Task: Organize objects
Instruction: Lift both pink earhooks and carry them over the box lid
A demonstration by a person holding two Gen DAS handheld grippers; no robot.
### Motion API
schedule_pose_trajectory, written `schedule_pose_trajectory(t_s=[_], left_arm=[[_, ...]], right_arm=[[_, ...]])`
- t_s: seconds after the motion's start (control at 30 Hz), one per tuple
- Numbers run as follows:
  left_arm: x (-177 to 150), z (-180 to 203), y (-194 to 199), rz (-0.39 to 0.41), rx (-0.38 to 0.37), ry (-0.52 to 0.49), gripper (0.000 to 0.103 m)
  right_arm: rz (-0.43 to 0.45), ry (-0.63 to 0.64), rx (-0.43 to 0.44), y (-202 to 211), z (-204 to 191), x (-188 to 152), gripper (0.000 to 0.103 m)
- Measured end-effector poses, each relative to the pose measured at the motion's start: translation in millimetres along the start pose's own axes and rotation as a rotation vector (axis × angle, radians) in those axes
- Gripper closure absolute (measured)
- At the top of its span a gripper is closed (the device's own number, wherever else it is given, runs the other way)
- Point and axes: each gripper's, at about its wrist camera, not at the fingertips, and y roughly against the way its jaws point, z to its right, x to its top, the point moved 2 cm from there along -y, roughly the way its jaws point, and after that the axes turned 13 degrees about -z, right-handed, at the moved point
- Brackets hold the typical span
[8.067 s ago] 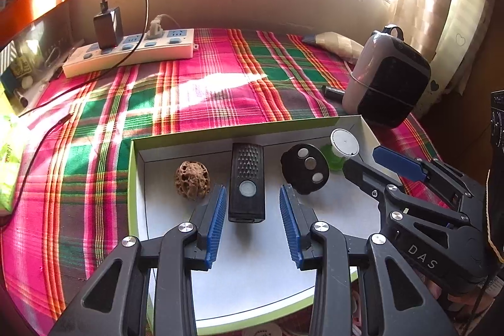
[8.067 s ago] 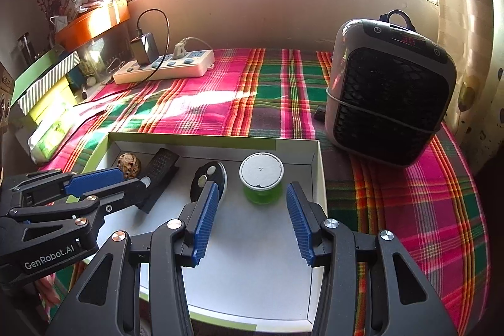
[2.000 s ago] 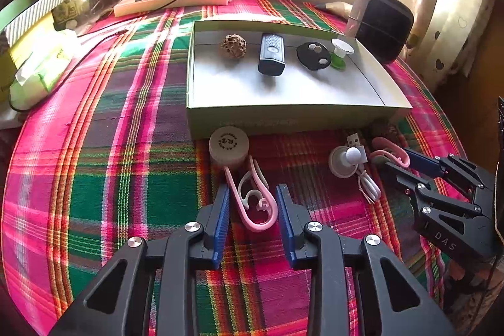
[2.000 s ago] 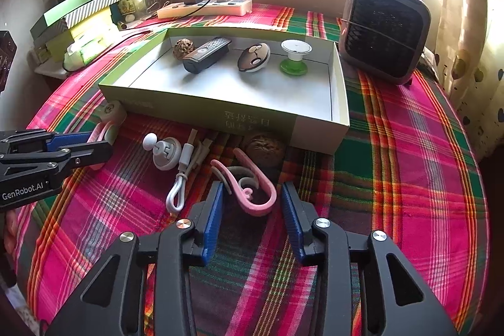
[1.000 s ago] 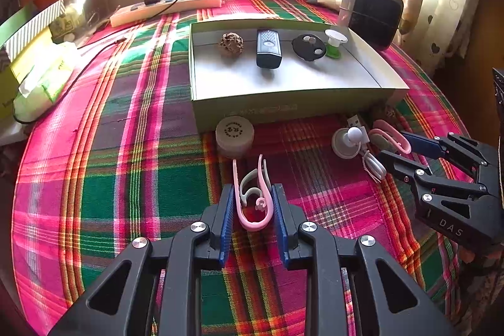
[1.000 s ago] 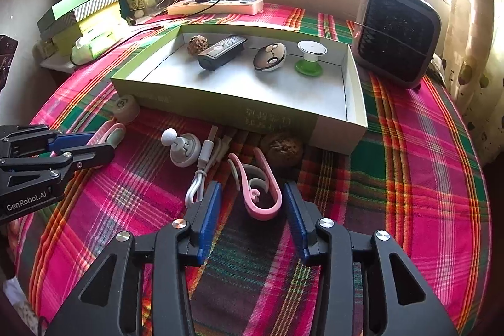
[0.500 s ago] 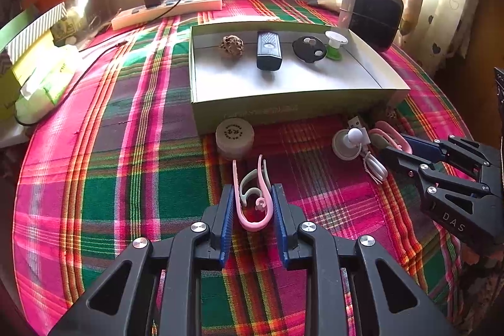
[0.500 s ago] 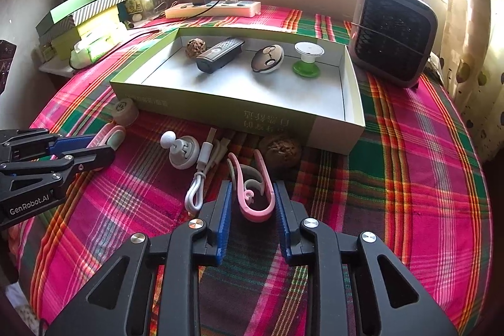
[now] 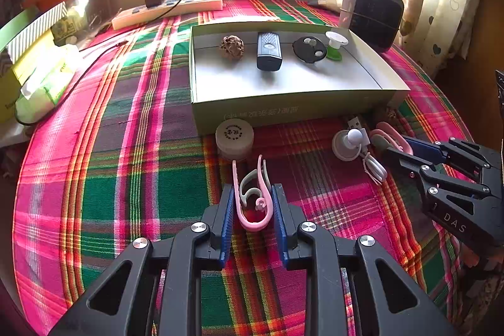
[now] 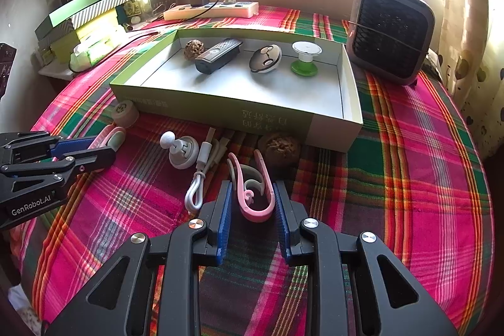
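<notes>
Jaws closed on both sides, each pinching a pink ear hook.

Left wrist view: left gripper [image 9: 252, 210] has its blue pads pressed against the two arms of a pink-and-grey ear hook [image 9: 252, 200], which lies on the plaid cloth [image 9: 126, 178], just in front of a round white tin [image 9: 234, 136]. Green box [image 9: 283, 111] sits beyond, already holding a walnut [image 9: 231, 47], a black remote [image 9: 268, 51], a black disc [image 9: 307, 49] and a green-based spool [image 9: 335, 48]. The right gripper shows at the far right edge of this view.

Right wrist view: right gripper [image 10: 252, 210] has just been closing; its pads now bear on a second ear hook [image 10: 250, 191]. Near it lie a white cable [image 10: 198, 178], a white knob toy [image 10: 181, 151] and a second walnut [image 10: 278, 148], the last tucked against the box wall.

Step in hand, as I judge it: the grasp, both hooks, neither visibly lifted.

Next move calls for a straight lift, then a carry over the near wall to the bare box floor. The springy, thin hooks may twist or slip out under squeeze.
</notes>
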Motion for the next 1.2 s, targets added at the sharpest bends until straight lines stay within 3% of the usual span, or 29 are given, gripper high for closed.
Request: schedule_pose_trajectory(t_s=[0.63,1.2], left_arm=[[7,4,26,0.055,-0.018,-0.022,0.082],[57,1,32,0.094,-0.027,-0.036,0.082]], right_arm=[[0.057,-0.013,0.021,23,0,7,0.077],[0.094,-0.004,0.028,31,0,51,0.077]])
